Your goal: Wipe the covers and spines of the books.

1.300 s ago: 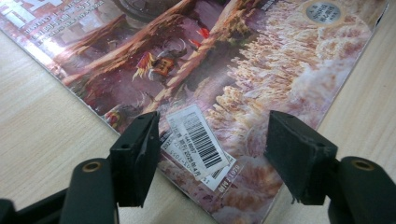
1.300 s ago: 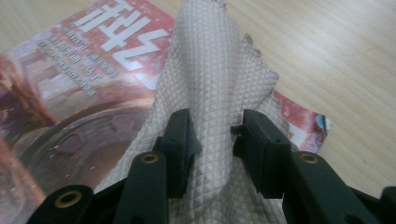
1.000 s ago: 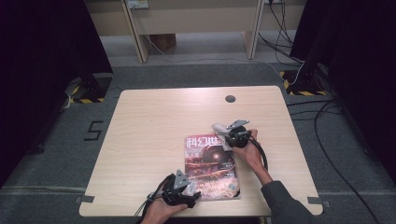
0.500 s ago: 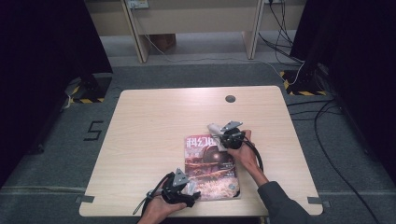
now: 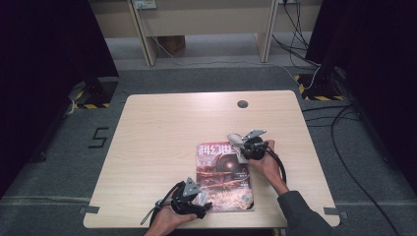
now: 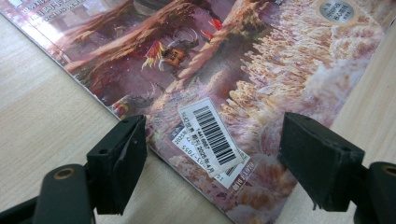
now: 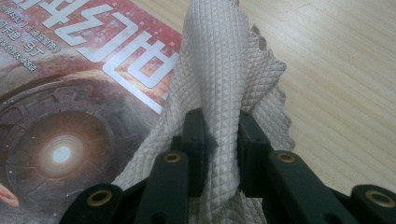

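A magazine [image 5: 223, 174] with a reddish illustrated cover lies flat on the wooden table [image 5: 162, 137], near its front edge. My right gripper [image 5: 239, 145] is at the cover's upper right corner, shut on a bunched beige waffle-weave cloth [image 7: 224, 70]. Its jaws have just been closing a little tighter on the cloth, which rests on the cover's title [image 7: 116, 42]. My left gripper [image 5: 199, 197] stands open at the lower left corner. Its jaws straddle the corner by the barcode sticker [image 6: 212, 135] without pinching it.
A small dark round hole [image 5: 242, 104] sits in the table's far side. Bare wood spreads to the left of and behind the magazine. Cables [image 5: 344, 123] run over the grey floor at the right, and shelf legs [image 5: 142, 29] stand at the back.
My right gripper, with the cloth in it, has shifted slightly left onto the magazine's upper right corner. The left gripper has stayed where it was.
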